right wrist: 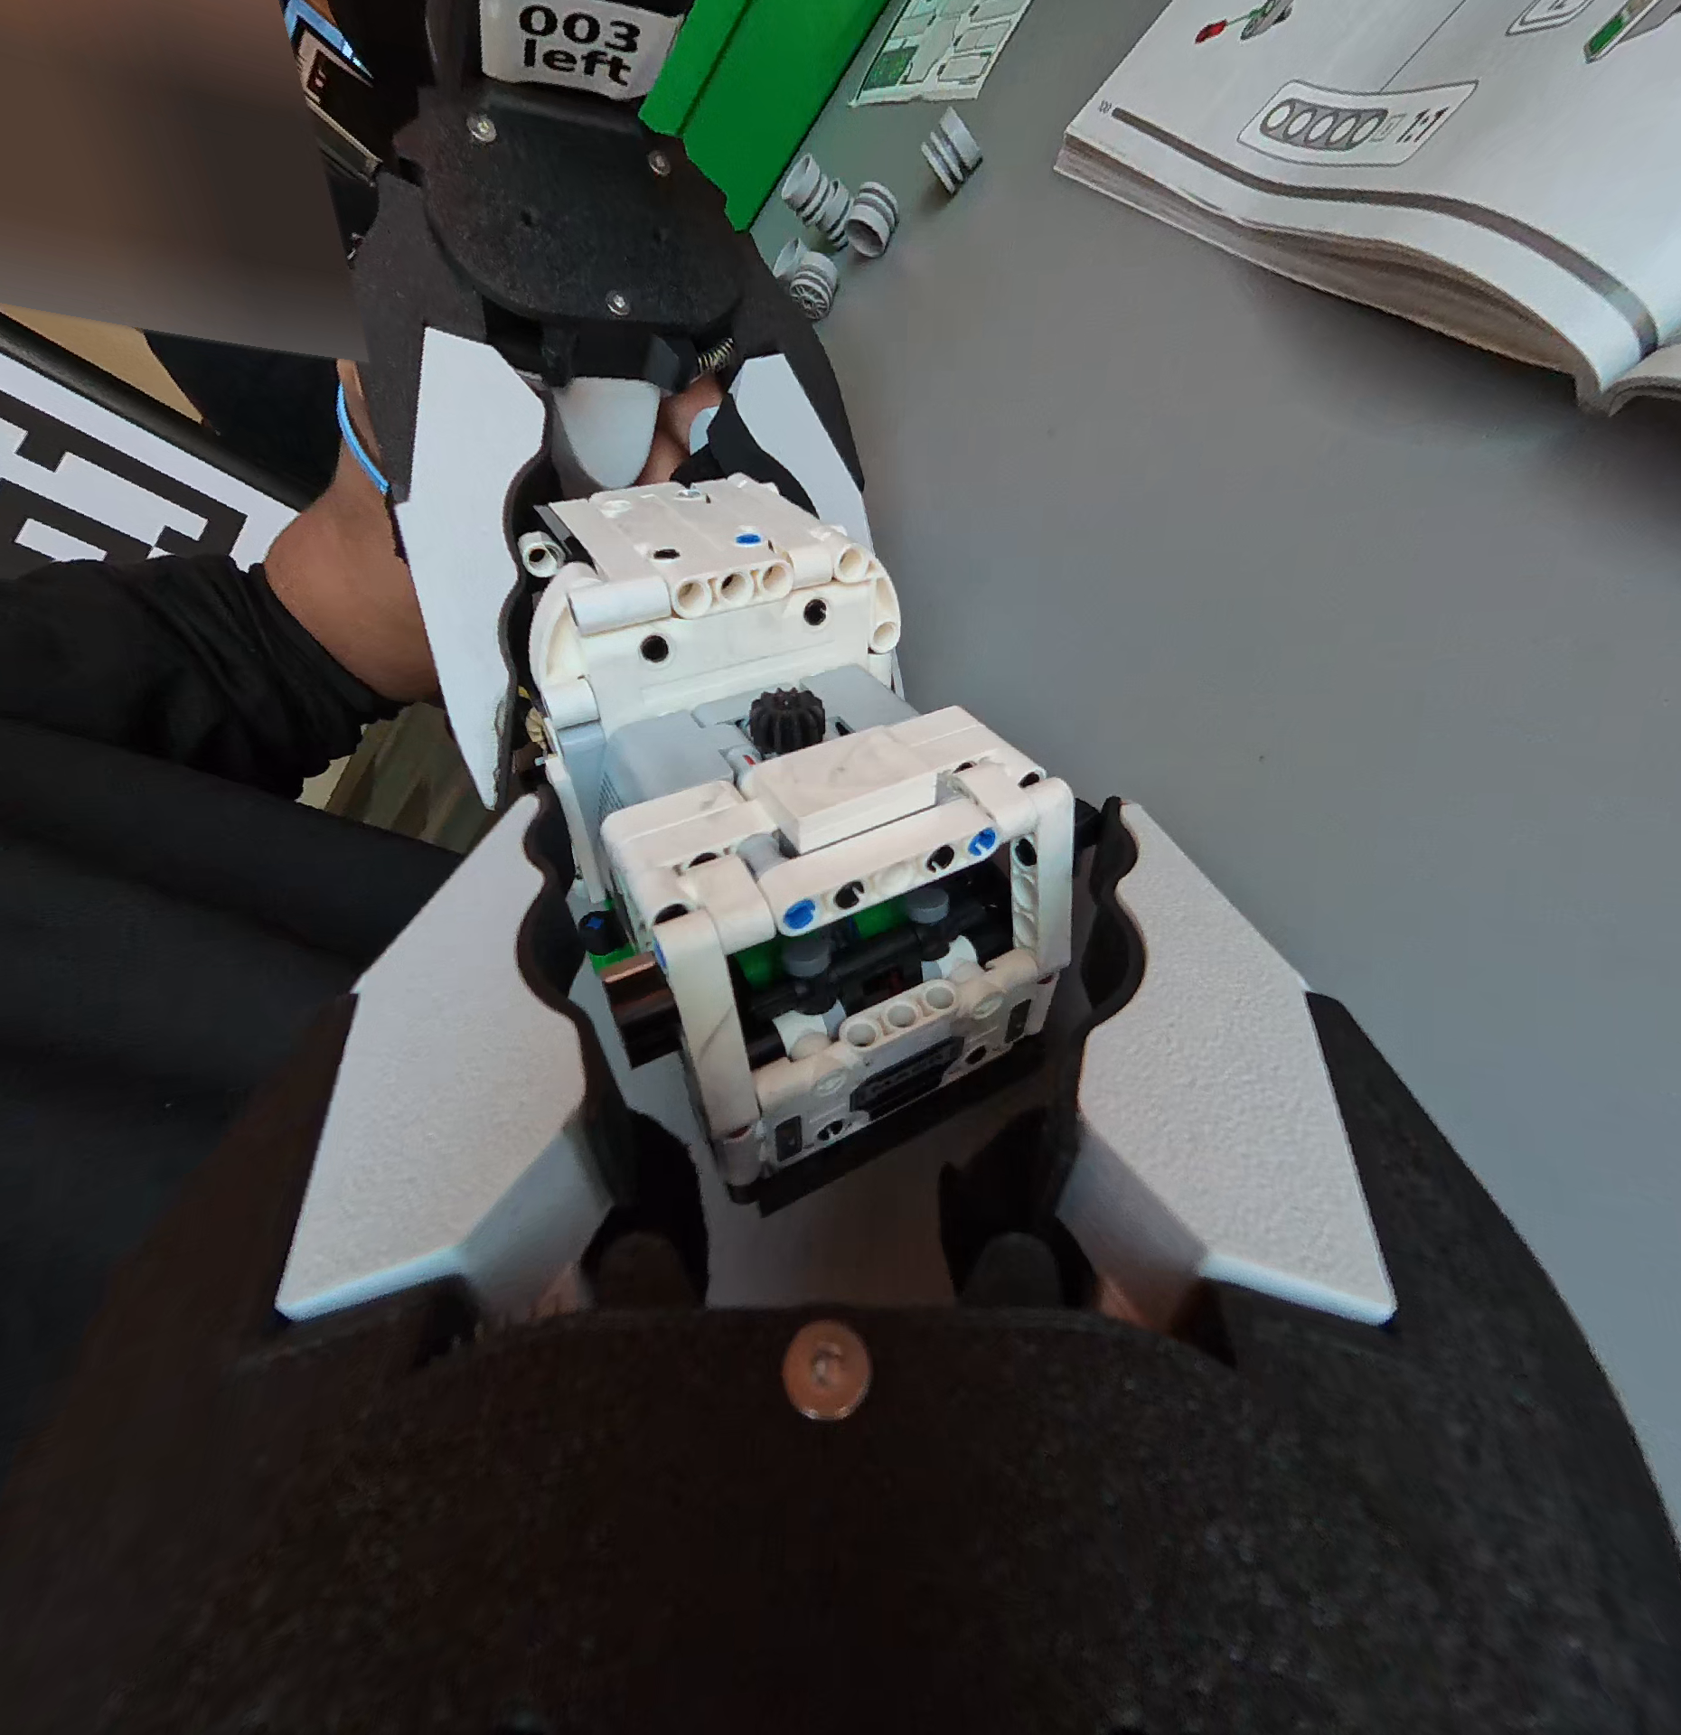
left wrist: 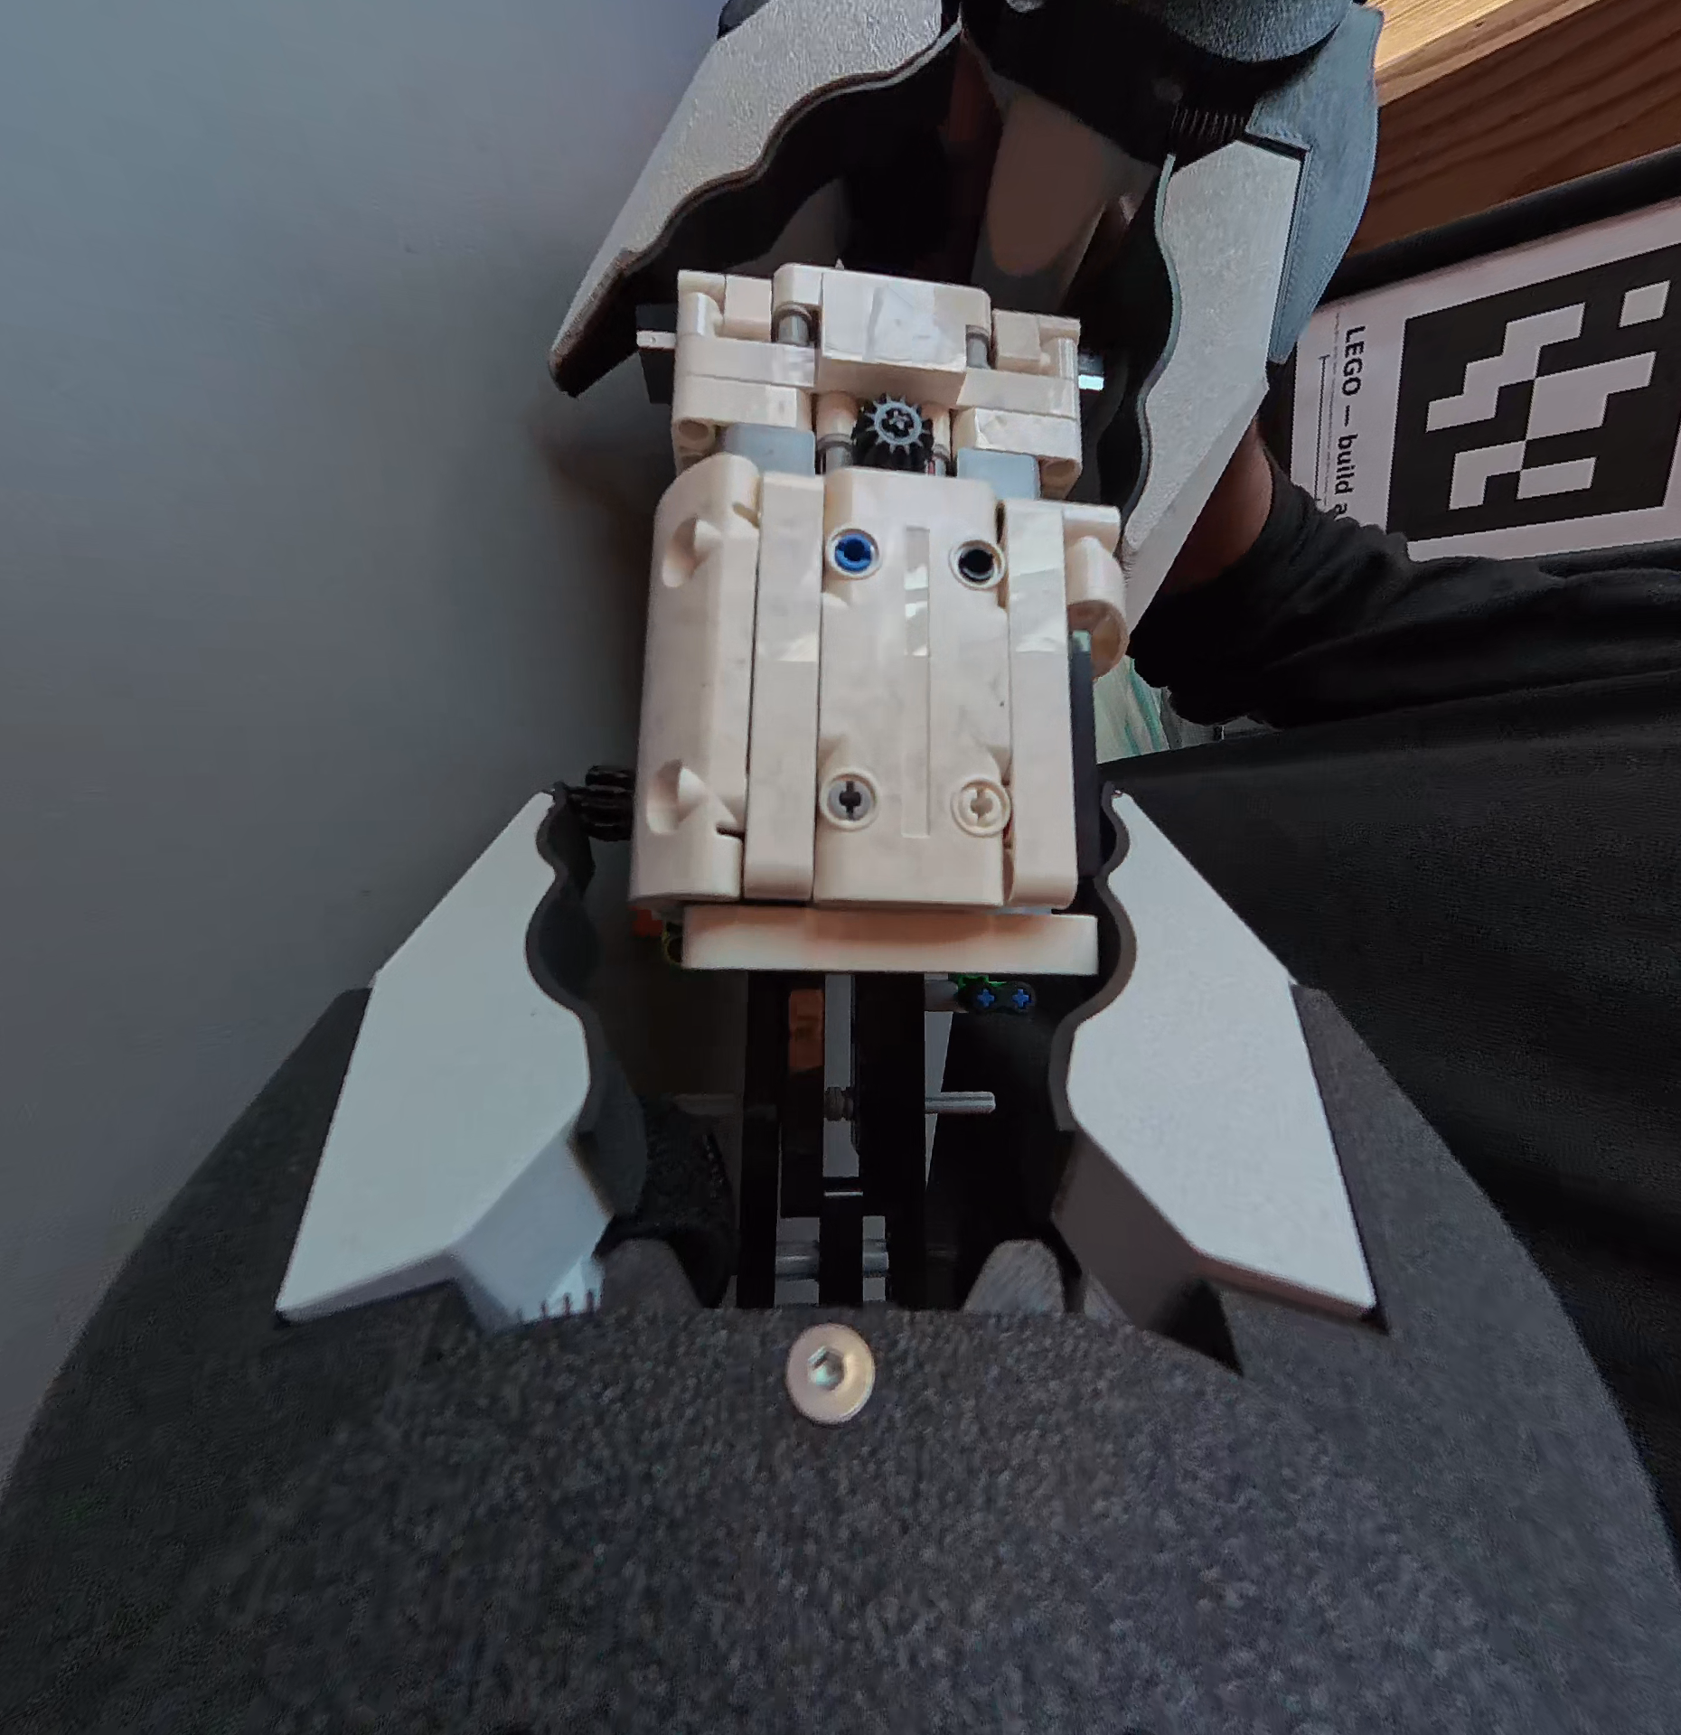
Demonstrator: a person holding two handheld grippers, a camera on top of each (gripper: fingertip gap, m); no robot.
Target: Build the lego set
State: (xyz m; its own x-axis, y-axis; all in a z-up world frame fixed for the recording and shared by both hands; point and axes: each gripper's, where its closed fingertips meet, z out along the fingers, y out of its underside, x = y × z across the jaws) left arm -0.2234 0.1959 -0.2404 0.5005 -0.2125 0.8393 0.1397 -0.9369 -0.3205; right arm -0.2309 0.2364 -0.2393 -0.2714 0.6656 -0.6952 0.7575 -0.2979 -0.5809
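Between the two grippers, held off the grey table (right wrist: 1287, 657), sits the white lego model (left wrist: 865, 657). From the left wrist view, the left gripper (left wrist: 832, 836) clamps the model's near end, its grey fingers (left wrist: 461, 1080) pressed against both sides. A small black gear (left wrist: 888, 432) stands on top, midway along the model. At the far end the right gripper (left wrist: 855, 357) closes on the model from the opposite direction. A printed marker sheet (left wrist: 1513, 376) lies at the right.

From the right wrist view, the right gripper (right wrist: 832, 845) grips the model's (right wrist: 818, 845) open frame end, where green, blue and black parts show inside. The left gripper (right wrist: 696, 526) holds the far end. On the table beyond lie grey ribbed wheel pieces (right wrist: 837, 216), a green box (right wrist: 743, 94) and an open instruction booklet (right wrist: 1428, 169).
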